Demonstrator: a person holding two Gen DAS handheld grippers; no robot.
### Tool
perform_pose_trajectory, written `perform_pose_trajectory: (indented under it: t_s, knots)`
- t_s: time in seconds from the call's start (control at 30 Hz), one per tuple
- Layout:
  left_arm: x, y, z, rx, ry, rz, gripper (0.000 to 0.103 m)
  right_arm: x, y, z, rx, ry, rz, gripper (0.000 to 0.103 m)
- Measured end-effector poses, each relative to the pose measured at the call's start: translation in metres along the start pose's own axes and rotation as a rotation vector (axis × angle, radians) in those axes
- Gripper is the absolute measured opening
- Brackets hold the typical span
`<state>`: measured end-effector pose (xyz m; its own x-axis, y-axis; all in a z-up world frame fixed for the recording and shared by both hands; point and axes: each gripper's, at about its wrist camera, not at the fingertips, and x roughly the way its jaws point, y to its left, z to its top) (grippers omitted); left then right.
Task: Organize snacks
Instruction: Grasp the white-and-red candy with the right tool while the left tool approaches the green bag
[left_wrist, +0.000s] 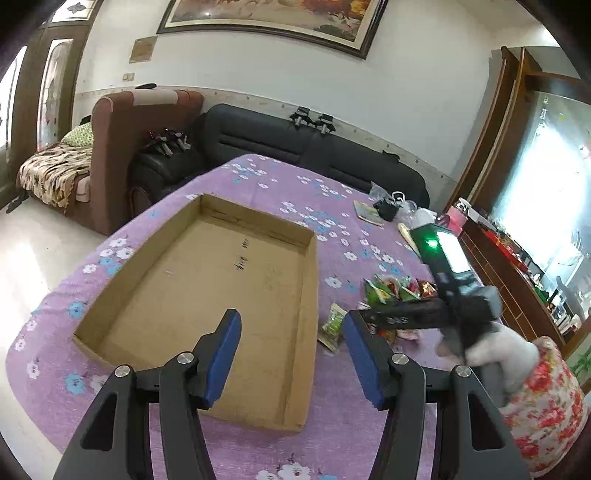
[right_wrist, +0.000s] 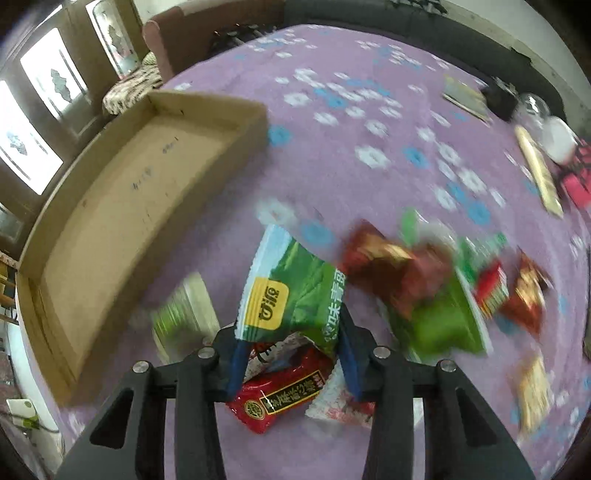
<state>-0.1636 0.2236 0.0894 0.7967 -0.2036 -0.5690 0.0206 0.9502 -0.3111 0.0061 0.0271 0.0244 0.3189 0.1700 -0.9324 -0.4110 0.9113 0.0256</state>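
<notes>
A shallow cardboard box (left_wrist: 310, 295) lies empty on the purple flowered tablecloth (left_wrist: 258, 177). My left gripper (left_wrist: 291, 321) hovers over the box's near right corner, open, with nothing between its blue pads. To the right of the box (right_wrist: 207, 107) my right gripper (right_wrist: 290, 328) points steeply down, shut on a green snack packet (right_wrist: 295, 291) that stays sharp against the blurred table. A red packet (right_wrist: 280, 395) lies under it. More red and green snack packets (right_wrist: 424, 280) are scattered to the right. In the left wrist view the right gripper (left_wrist: 373, 319) sits low over that pile (left_wrist: 395, 291).
Another green-and-white packet (left_wrist: 332, 325) lies beside the box's right wall. A book (left_wrist: 367, 212), a black pouch (left_wrist: 386, 208) and a white jar (right_wrist: 557, 140) crowd the table's far right. A gloved hand (left_wrist: 495, 350) with a floral sleeve (left_wrist: 546, 402) holds the right gripper. A dark sofa (left_wrist: 295, 140) stands behind.
</notes>
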Motion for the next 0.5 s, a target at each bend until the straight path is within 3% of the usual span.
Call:
perform_pose_trajectory:
  t_s: [0.1,0.13,0.17,0.23,0.37,0.43,0.5]
  knots:
    - [0.003,-0.009,-0.002,0.014,0.012,-0.01,0.061,-0.035,-0.016,-0.019,0.041,-0.086,0.065,0.042]
    - [0.003,-0.013,-0.003,0.026,0.015,-0.016,0.061,-0.049,-0.023,-0.025,0.059,-0.129,0.095,0.047]
    - [0.003,-0.017,-0.004,0.037,0.016,-0.019,0.062,-0.063,-0.031,-0.033,0.079,-0.174,0.118,0.06]
    - [0.005,-0.024,-0.006,0.059,0.021,-0.023,0.063,-0.085,-0.045,-0.053,0.107,-0.261,0.117,0.069]
    - [0.011,-0.036,-0.008,0.073,0.041,-0.035,0.063,-0.085,-0.063,-0.078,0.129,-0.288,0.005,0.067]
    - [0.014,-0.042,-0.012,0.079,0.052,-0.04,0.063,-0.077,-0.073,-0.091,0.162,-0.279,0.036,0.047]
    - [0.018,-0.047,-0.014,0.086,0.069,-0.047,0.063,-0.071,-0.08,-0.097,0.177,-0.273,0.062,0.045]
